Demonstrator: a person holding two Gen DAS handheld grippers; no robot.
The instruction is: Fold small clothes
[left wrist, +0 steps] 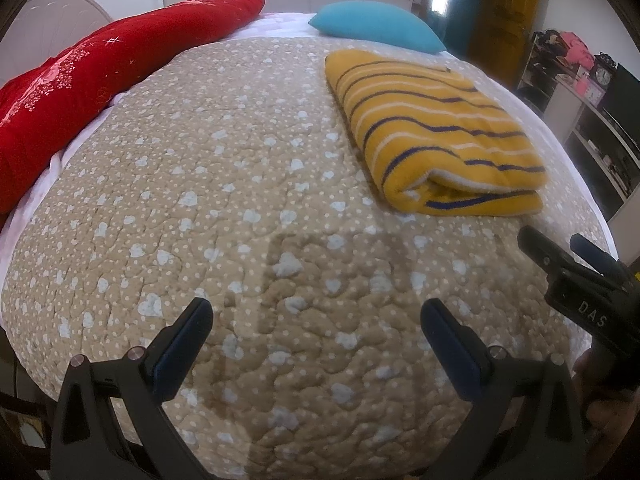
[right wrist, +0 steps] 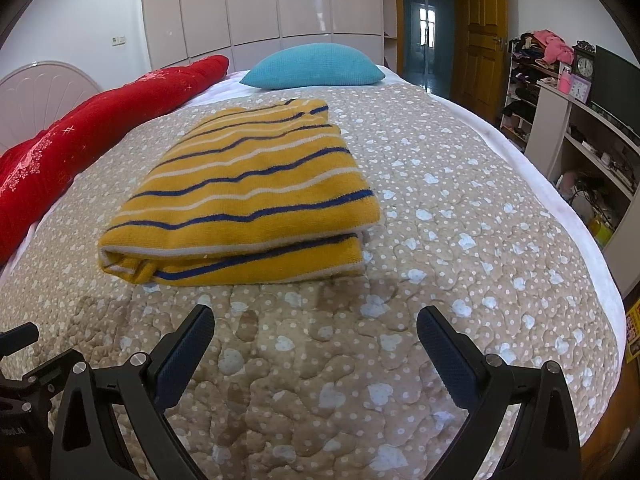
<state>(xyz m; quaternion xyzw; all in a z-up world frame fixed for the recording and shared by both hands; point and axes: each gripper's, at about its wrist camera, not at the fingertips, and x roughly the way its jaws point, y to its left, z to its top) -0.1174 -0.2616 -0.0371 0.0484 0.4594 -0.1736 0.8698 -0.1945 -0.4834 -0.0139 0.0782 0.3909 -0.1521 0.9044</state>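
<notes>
A yellow garment with blue and white stripes lies folded into a thick rectangle on the beige quilt. My left gripper hovers open over bare quilt, to the near left of the garment, holding nothing. My right gripper is open too, just in front of the garment's folded near edge, empty. The right gripper also shows at the right edge of the left wrist view, fingers apart.
A red blanket lies along the bed's left side. A blue pillow rests at the far end. Shelves with clutter, a clock and a screen stand right of the bed. Wardrobe doors behind.
</notes>
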